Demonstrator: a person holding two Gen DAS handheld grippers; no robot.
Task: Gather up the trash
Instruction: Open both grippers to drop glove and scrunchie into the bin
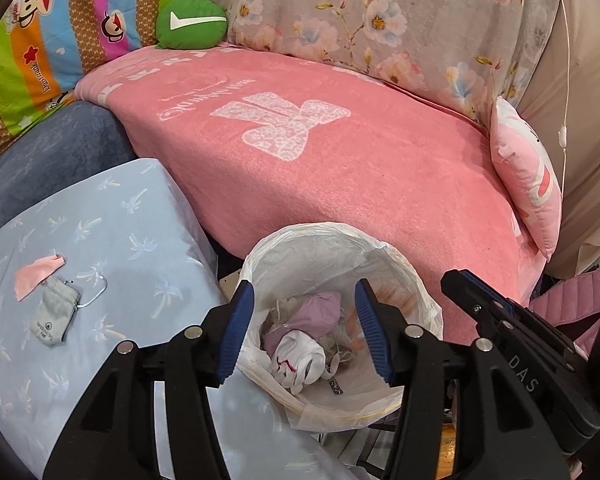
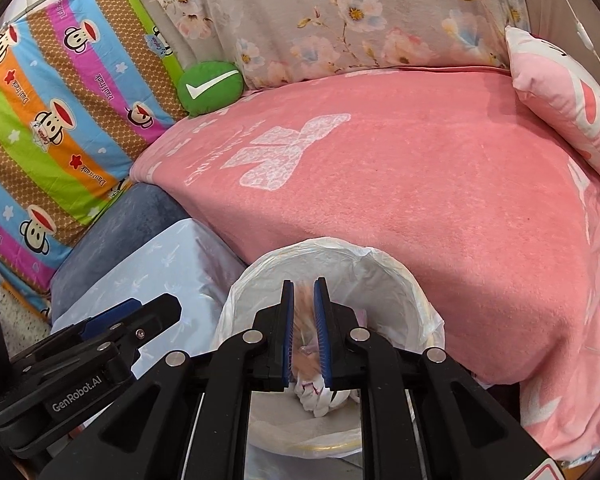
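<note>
Found crumpled trash (image 1: 300, 332) heaped low inside the white-lined bin (image 1: 384, 250), wedged between a pale blue cushion (image 1: 112, 216) and a pink blanket (image 1: 340, 184). Poised the left gripper (image 1: 303, 300) right above that heap, fingers spread apart and empty. Poised the right gripper (image 2: 304, 292) over the same opening, pads nearly together around a blurred orange scrap (image 2: 302, 320); could not tell whether pinched or already loose. Judged the likeliest slip a light scrap clinging to a ribbed pad, or drifting past the rim onto the blanket. Feared also a fingertip snagging the slack liner and tipping the bin. Noted a pink paper piece (image 1: 38, 276) beside a grey pouch (image 1: 56, 316) on the cushion, the pouch easily mistaken for rubbish.
</note>
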